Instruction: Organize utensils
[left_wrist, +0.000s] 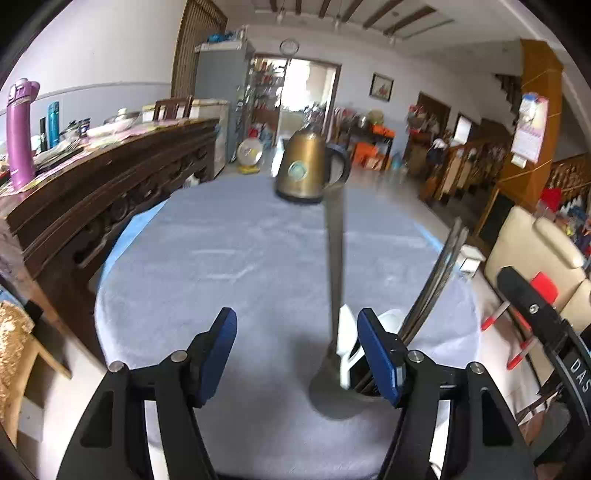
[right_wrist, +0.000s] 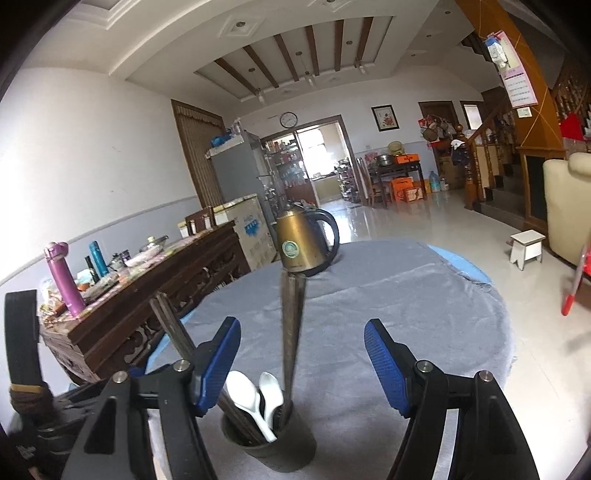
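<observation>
Both hand-held grippers wide open, nothing btwn pads: left hand-held gripper (left_wrist: 297, 356), right hand-held gripper (right_wrist: 303, 365). Dark utensil cup (right_wrist: 273, 443) on table (right_wrist: 406, 295), just below/ahead of right jaws. Inside: steel chopsticks (right_wrist: 291, 332) upright and leaning, white spoons (right_wrist: 245, 397). Chopsticks stiff, thin, prob slippery – pinch mid-shaft. Spoons light, maybe brittle; take by handle. Cup looks tippable.

Bright daylit room, strongest light from doorway (left_wrist: 308, 88) at 12 o'clock, blown out, glare on floor (right_wrist: 406, 218), soft shadow beside holder (right_wrist: 271, 448), left view motion-blurred, kettle (left_wrist: 308, 166) smeared, right view sharper, heavy fisheye bending, black vignette at corners.
</observation>
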